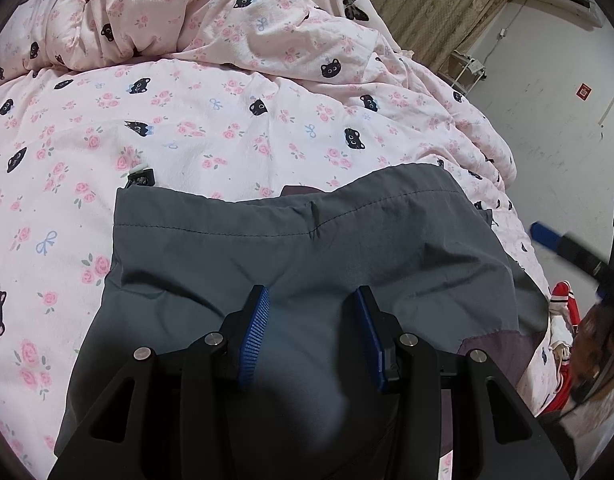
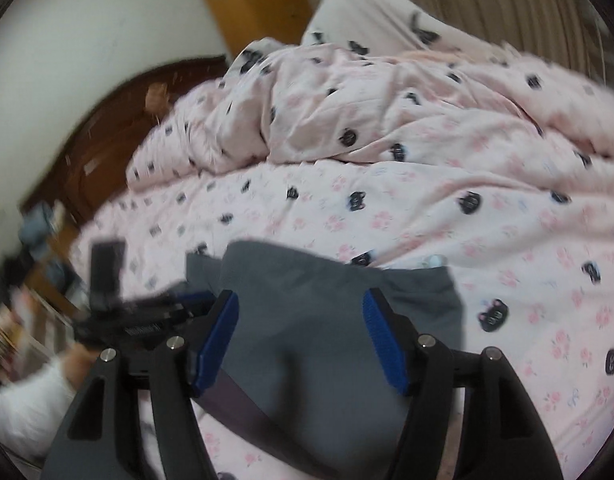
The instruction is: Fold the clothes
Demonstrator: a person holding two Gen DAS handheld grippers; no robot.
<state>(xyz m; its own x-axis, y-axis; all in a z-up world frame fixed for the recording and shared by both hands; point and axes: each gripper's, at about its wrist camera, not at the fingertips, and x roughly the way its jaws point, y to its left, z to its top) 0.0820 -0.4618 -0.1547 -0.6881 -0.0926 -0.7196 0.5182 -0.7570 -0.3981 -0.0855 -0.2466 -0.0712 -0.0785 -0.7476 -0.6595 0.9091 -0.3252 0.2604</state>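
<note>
A grey garment (image 1: 291, 248) with a stitched hem lies flat on the bed, with a dull purple panel (image 1: 495, 344) at its near right. My left gripper (image 1: 311, 292) is over the middle of the garment. Its blue pads stand apart with only flat cloth beneath them and nothing pinched. My right gripper (image 2: 301, 296) hangs over the same grey garment (image 2: 307, 344), jaws wide and empty. One of its blue fingers (image 1: 547, 236) shows at the right edge of the left wrist view. The left gripper (image 2: 179, 300) appears blurred at the garment's left side.
A pink duvet (image 1: 227, 120) printed with black cats and roses covers the bed and is bunched up at the far side (image 2: 307, 100). A dark wooden headboard (image 2: 107, 128) stands on the left. Red and white cloth (image 1: 563, 320) lies off the bed's right edge.
</note>
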